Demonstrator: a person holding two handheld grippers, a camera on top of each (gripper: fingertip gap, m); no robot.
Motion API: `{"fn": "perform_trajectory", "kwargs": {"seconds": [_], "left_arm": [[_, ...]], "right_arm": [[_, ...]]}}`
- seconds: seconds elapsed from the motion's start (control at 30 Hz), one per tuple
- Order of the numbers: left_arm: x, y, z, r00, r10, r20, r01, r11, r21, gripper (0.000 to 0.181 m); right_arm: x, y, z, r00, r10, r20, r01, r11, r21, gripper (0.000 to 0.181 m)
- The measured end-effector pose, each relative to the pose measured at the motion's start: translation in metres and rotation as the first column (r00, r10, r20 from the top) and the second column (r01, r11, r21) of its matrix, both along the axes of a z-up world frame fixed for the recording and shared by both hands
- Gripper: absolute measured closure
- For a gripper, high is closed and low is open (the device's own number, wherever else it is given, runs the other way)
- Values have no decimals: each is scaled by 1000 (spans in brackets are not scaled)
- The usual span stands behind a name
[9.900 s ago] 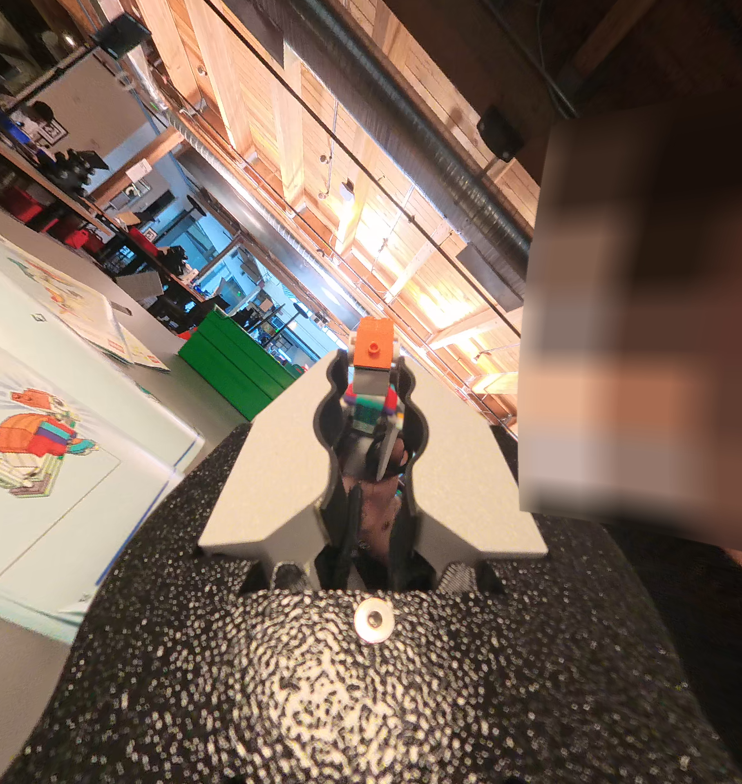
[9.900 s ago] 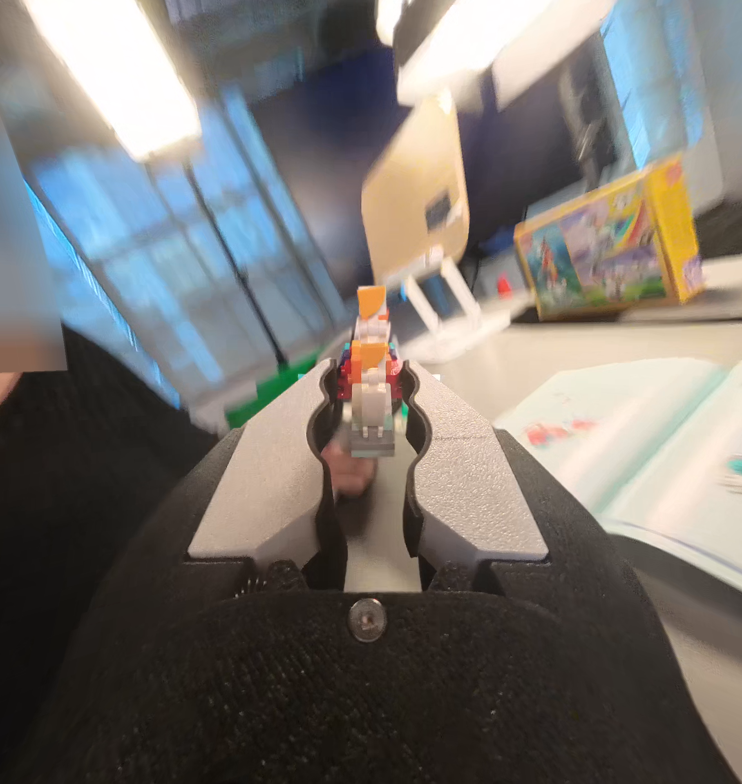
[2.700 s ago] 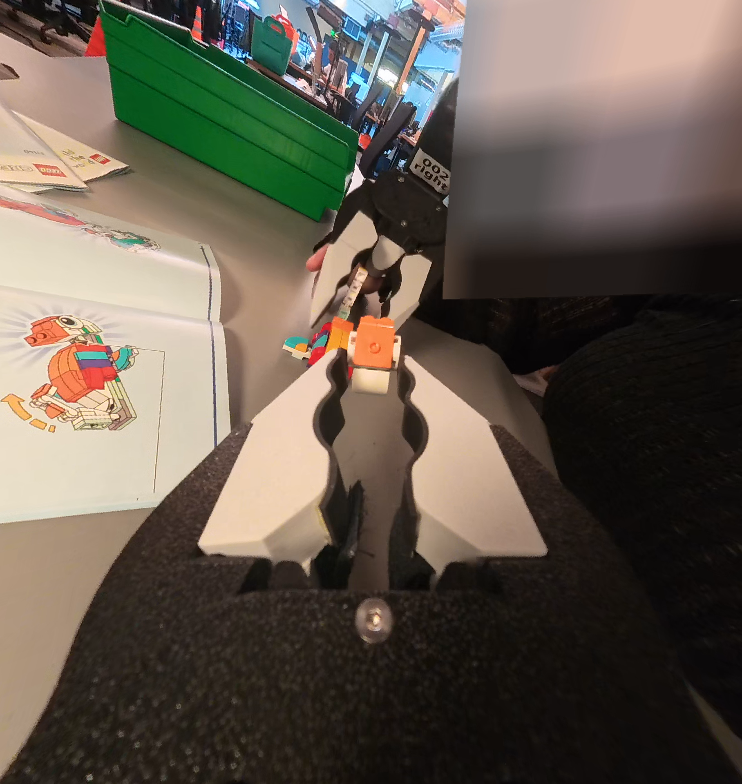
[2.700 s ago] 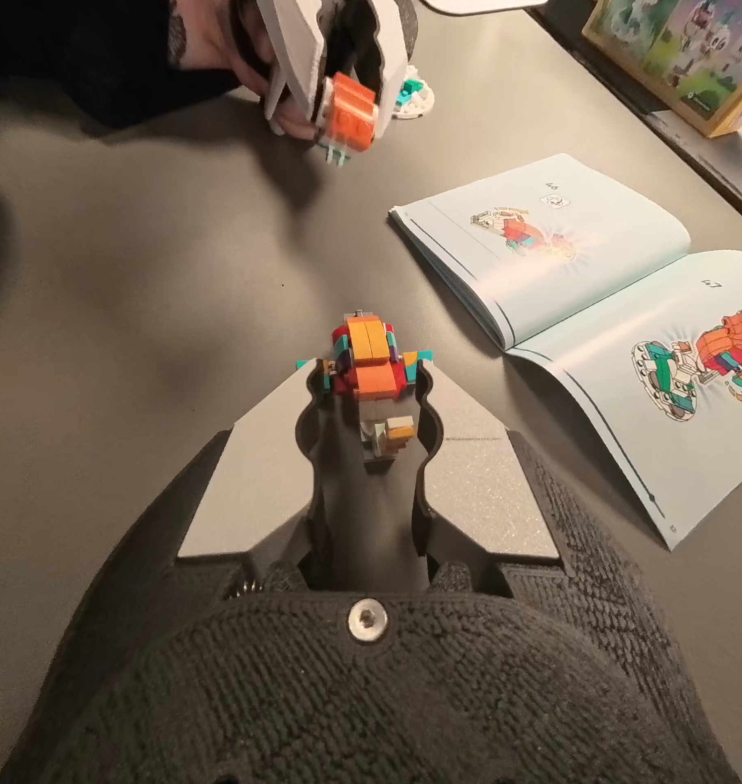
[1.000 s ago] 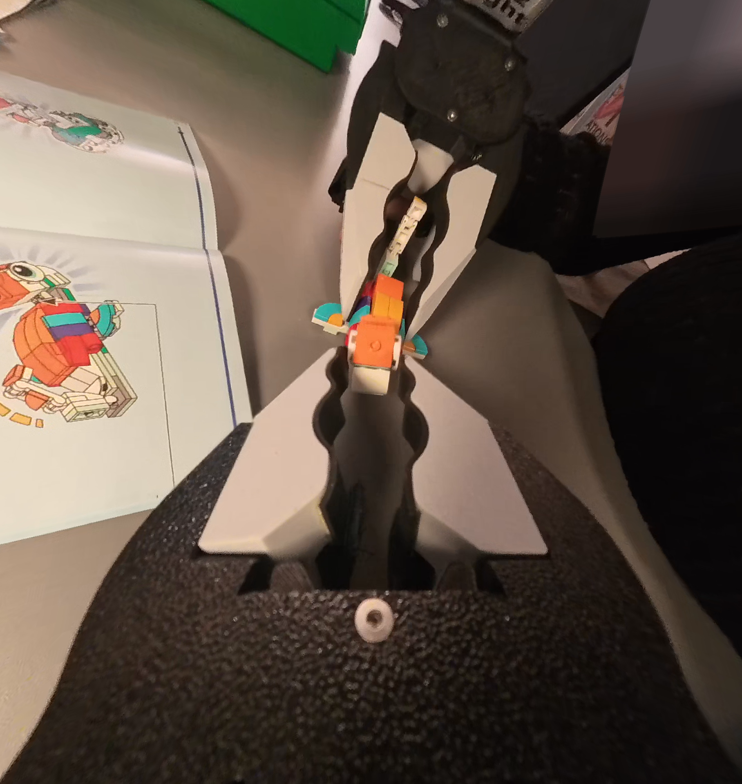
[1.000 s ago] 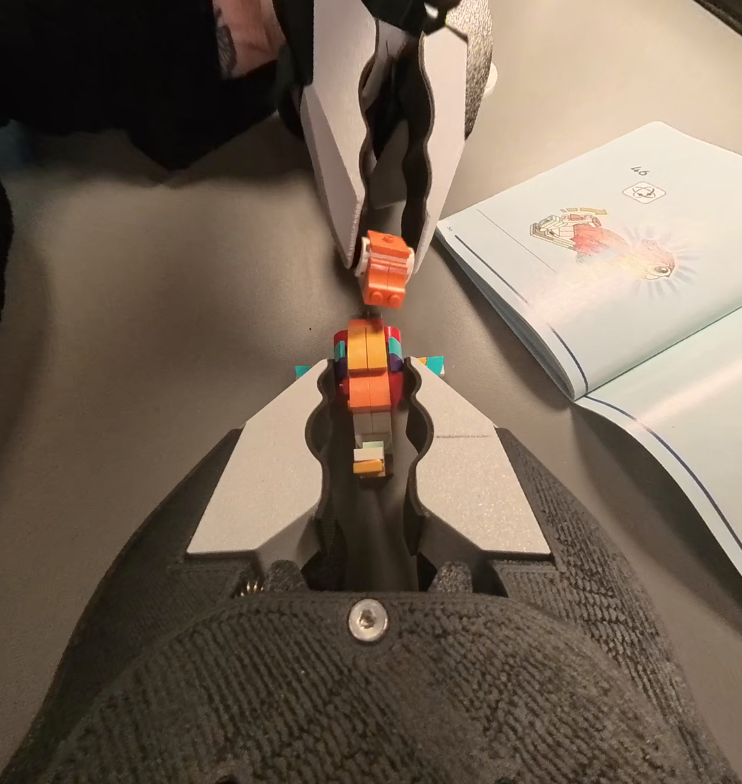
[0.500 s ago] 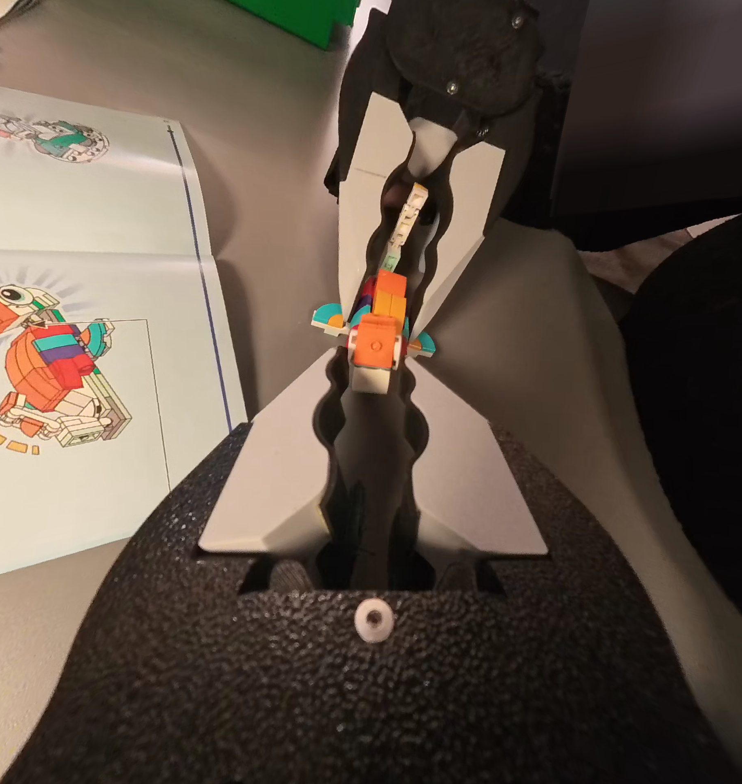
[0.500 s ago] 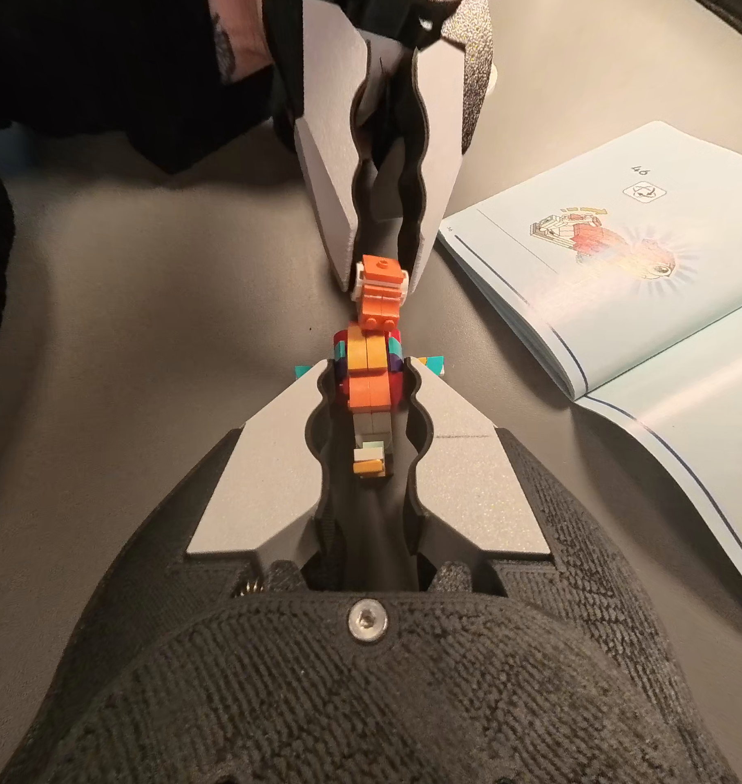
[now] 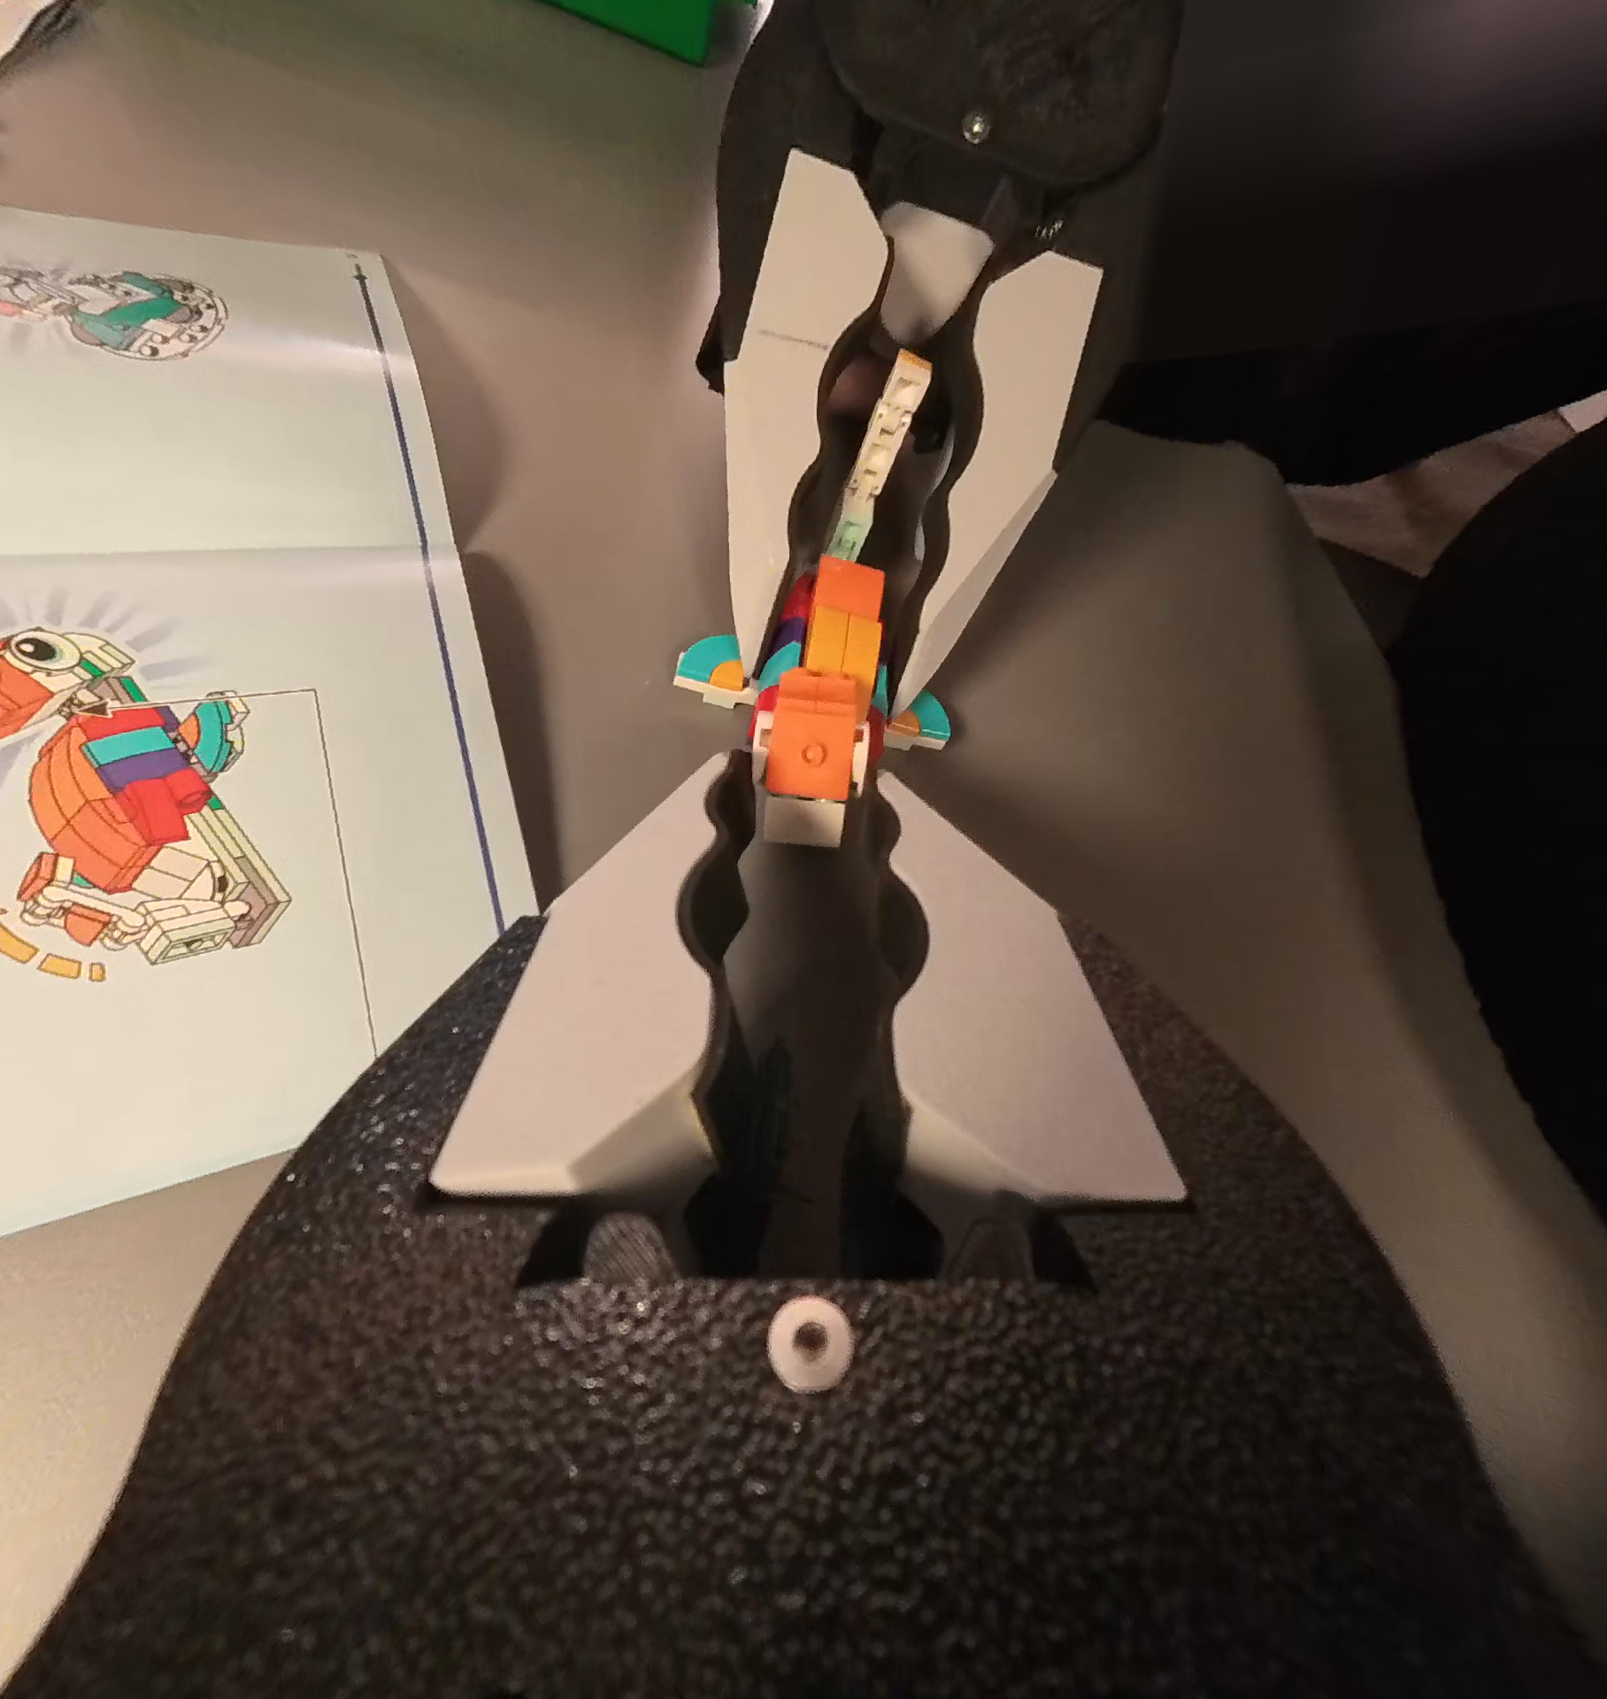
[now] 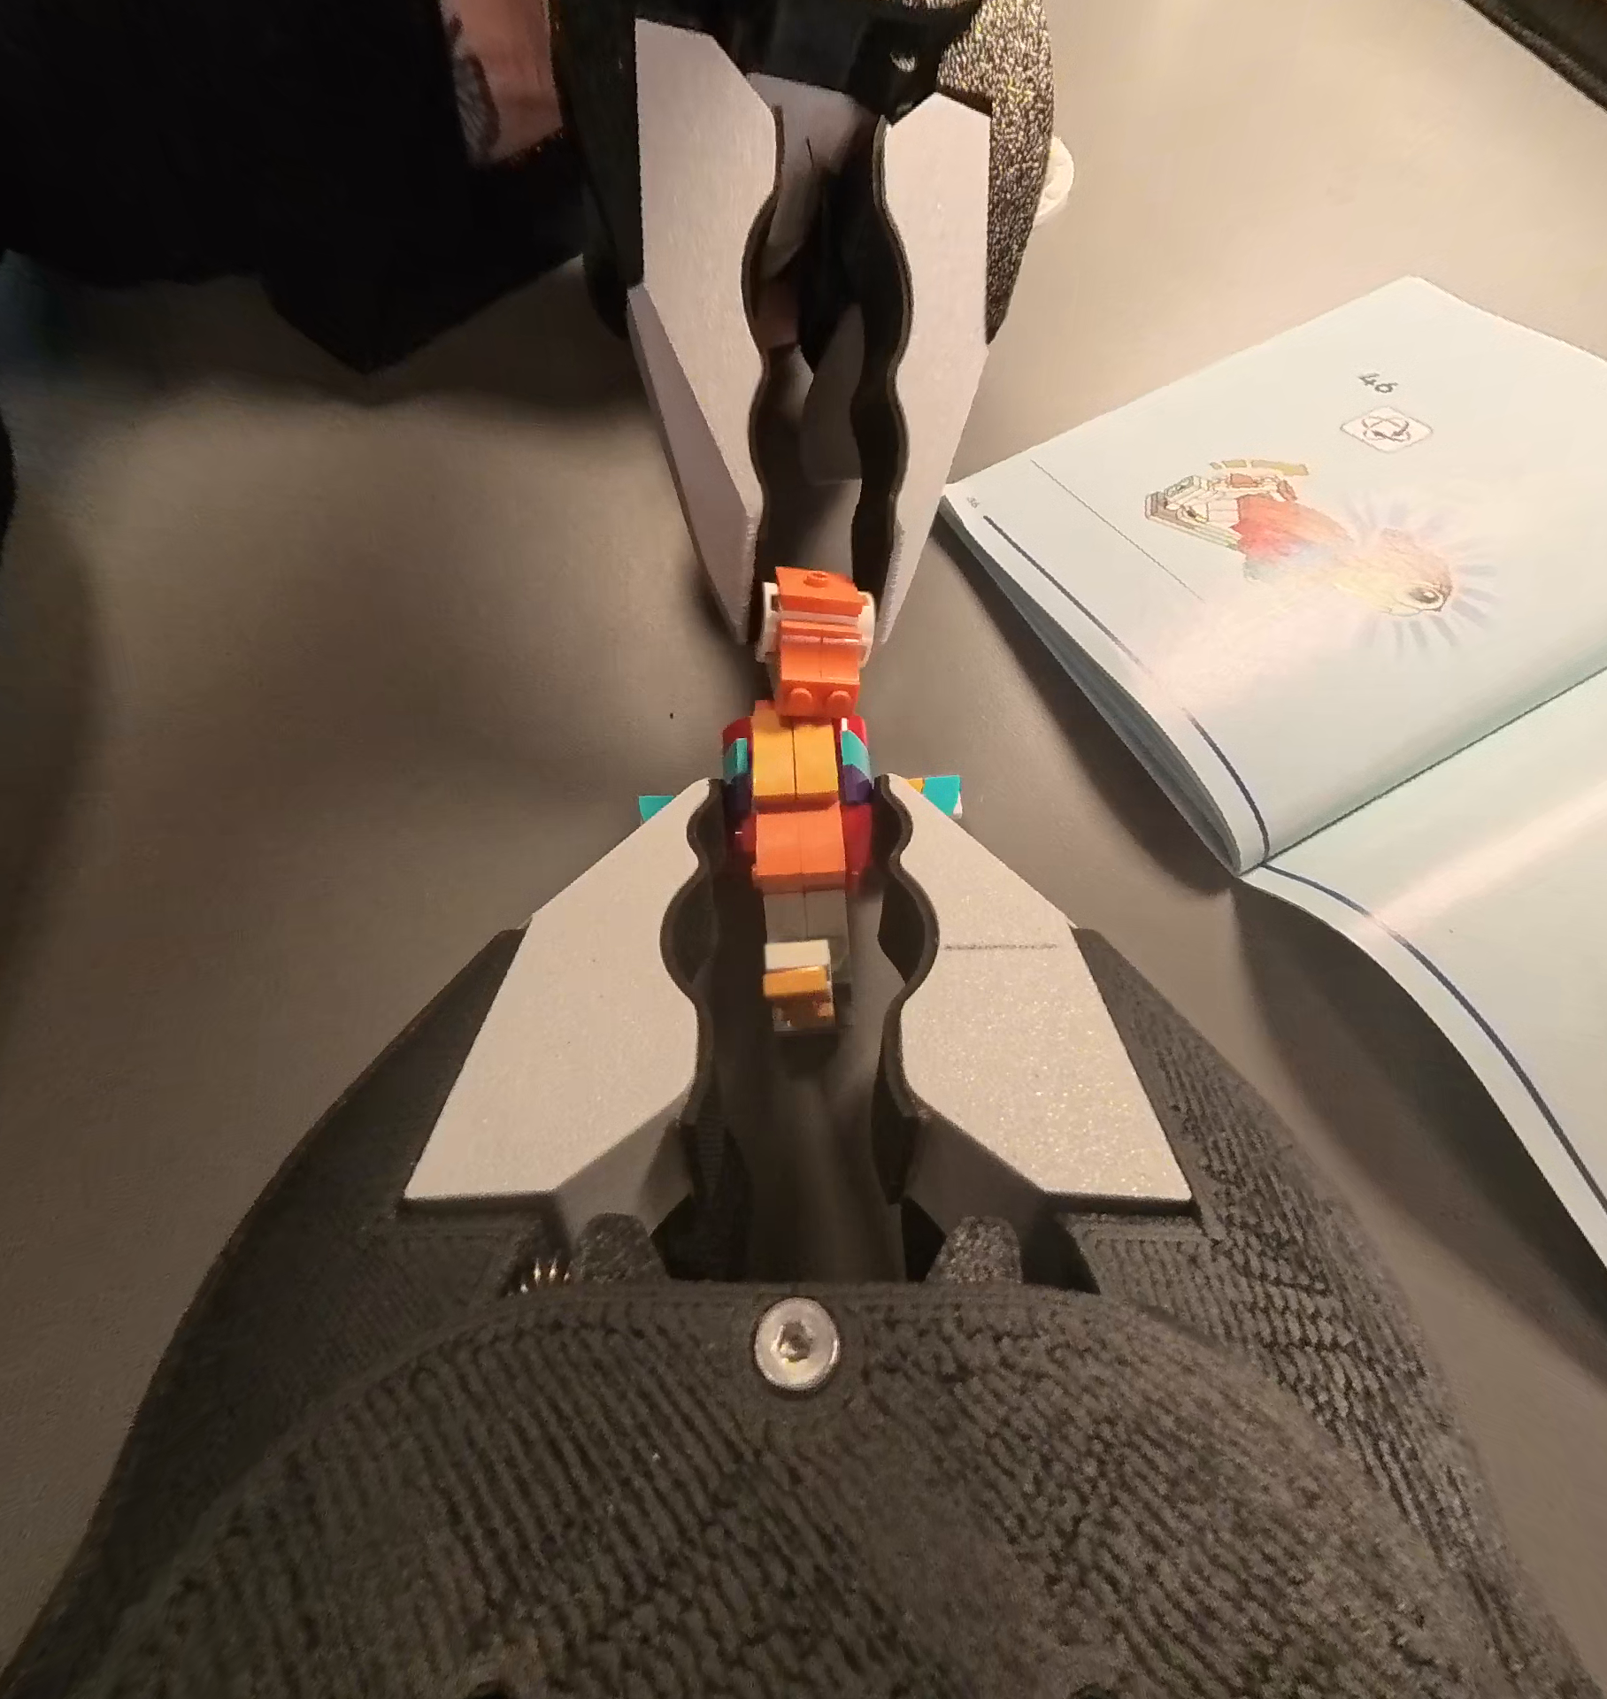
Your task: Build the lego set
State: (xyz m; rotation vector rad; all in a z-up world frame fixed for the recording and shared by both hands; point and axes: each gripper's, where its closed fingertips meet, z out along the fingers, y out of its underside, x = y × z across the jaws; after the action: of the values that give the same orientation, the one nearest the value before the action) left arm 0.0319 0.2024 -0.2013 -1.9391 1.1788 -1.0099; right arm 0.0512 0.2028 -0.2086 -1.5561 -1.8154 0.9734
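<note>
Claw tips meet nose to nose above the desk (image 10: 322, 735). One, the left claw (image 9: 804, 781), is clenched on a small orange head (image 9: 809, 749) with a white block under it; in the right wrist view the same head (image 10: 814, 634) sits pinched between the far tips, its two front studs facing the camera. Opposite it, the right claw (image 10: 795, 809) grips the body (image 10: 795, 809) — a stack of orange, yellow, red, teal and purple bricks with teal fins poking out on both sides of the tips and a grey-and-white tail running back between the fingers (image 10: 598, 965). From the left wrist view the body (image 9: 841, 625) shows between the far tips, the pale tail slanting up toward the other claw's hinge.

Head and body touch: the head's lower edge rests against the body's top front bricks, tilted slightly off the body's line. Whether the studs have seated I cannot tell.

An open booklet (image 10: 1333, 598) lies on the desk to the right in the right wrist view — pale blue pages with drawings of the model. In the left wrist view the booklet (image 9: 184, 644) lies to the left. Part of a green bin (image 9: 653, 23) shows at that view's top edge. Dark sleeves sit behind both claws.
</note>
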Motion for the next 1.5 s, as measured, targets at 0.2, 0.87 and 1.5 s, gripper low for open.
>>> {"fn": "perform_trajectory", "kwargs": {"seconds": [0.2,0.87,1.5], "left_arm": [[2,5,23,987,36,157,-40,999,19,161],[12,-2,-10,943,89,-321,-5,967,254,160],[57,5,52,938,210,-276,164,434,886,120]], "right_arm": [[0,1,18,995,-14,-100,2,993,-120,151],[54,47,53,961,-118,-248,139,988,68,151],[45,2,66,932,-67,-356,-62,939,-339,151]]}}
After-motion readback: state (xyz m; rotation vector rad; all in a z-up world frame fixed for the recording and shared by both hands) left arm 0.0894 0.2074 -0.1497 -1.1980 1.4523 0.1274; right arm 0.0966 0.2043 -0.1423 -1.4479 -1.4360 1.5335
